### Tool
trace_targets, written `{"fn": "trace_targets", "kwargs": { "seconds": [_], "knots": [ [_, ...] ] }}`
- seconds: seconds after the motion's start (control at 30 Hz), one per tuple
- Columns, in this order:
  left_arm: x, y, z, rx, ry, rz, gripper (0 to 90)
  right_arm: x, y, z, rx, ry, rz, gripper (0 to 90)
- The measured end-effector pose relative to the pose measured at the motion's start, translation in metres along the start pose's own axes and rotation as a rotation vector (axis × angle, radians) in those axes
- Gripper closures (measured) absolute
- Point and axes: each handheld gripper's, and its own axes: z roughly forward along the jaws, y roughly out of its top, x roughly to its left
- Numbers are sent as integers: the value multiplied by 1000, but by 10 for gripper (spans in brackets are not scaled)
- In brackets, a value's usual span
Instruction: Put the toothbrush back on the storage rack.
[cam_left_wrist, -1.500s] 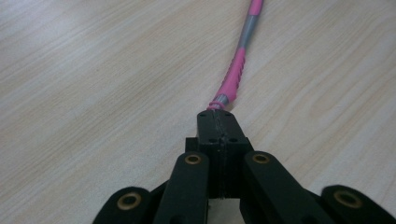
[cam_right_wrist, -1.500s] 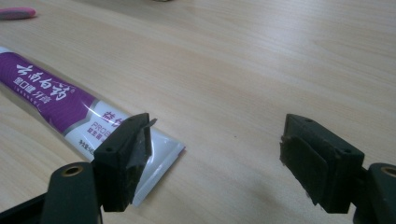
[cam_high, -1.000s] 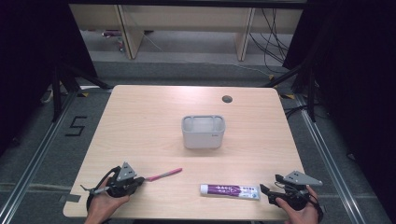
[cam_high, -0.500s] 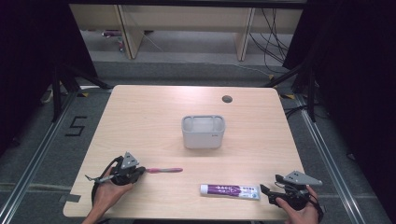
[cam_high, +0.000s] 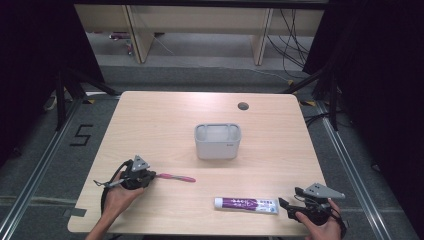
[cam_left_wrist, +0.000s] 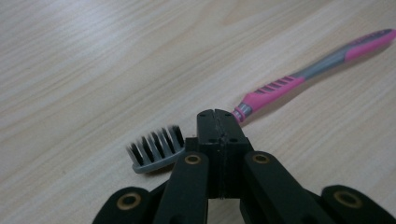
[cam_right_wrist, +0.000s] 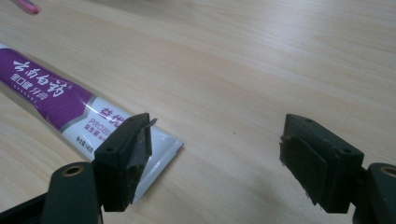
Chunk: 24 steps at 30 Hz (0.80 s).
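1. High view. Left claw (cam_high: 150, 176): closed on the neck of the toothbrush (cam_high: 175, 177), near the tabletop's (cam_high: 165, 120) front left. Compared with a second ago, this claw and its hand have shifted from the tabletop's front edge towards the middle; the toothbrush, then angled up to the right, now lies nearly level, with its pink handle pointing right. Right claw (cam_high: 286, 206): at the front right corner, place unchanged, jaws apart, just beside the white end of the toothpaste tube (cam_high: 246, 204). Tube: flat, lengthwise along the front edge, unmoved. Grey container (cam_high: 217, 141): tabletop centre, unmoved, well apart from both claws.

2. Left gripper view. Left claw (cam_left_wrist: 215, 116): jaws pressed together over the toothbrush (cam_left_wrist: 299, 79) neck. Bristled head to the left of the jaws, bristles upward; pink and grey handle runs up to the right, low over the wood.

3. Right gripper view. Right claw (cam_right_wrist: 215, 140): jaws wide apart, nothing between the pads. Toothpaste tube (cam_right_wrist: 56, 98): purple and white, flat on the tabletop, its crimped end beside the left jaw.
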Motion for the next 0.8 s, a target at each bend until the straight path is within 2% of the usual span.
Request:
{"fn": "trace_targets", "kwargs": {
  "seconds": [0.03,0.07,0.1,0.27,0.53,0.57,0.6,0.8],
  "knots": [
    [0,1,1,-6,3,-11,895,0,0,0,0,0,0,255],
    [2,2,1,-1,0,-3,894,0,0,0,0,0,-1,255],
    [1,2,3,-8,1,-16,894,0,0,0,0,0,-1,255],
    [2,5,6,6,2,-15,893,0,0,0,0,2,0,255],
    [5,15,12,6,7,-45,890,0,0,0,0,1,-3,255],
    [6,16,13,6,2,-45,890,0,0,0,1,4,3,255],
    [6,18,14,7,4,-52,889,4,0,-1,16,10,57,255],
    [10,25,21,16,1,-72,887,2,0,-1,9,7,34,255]
  ]
}}
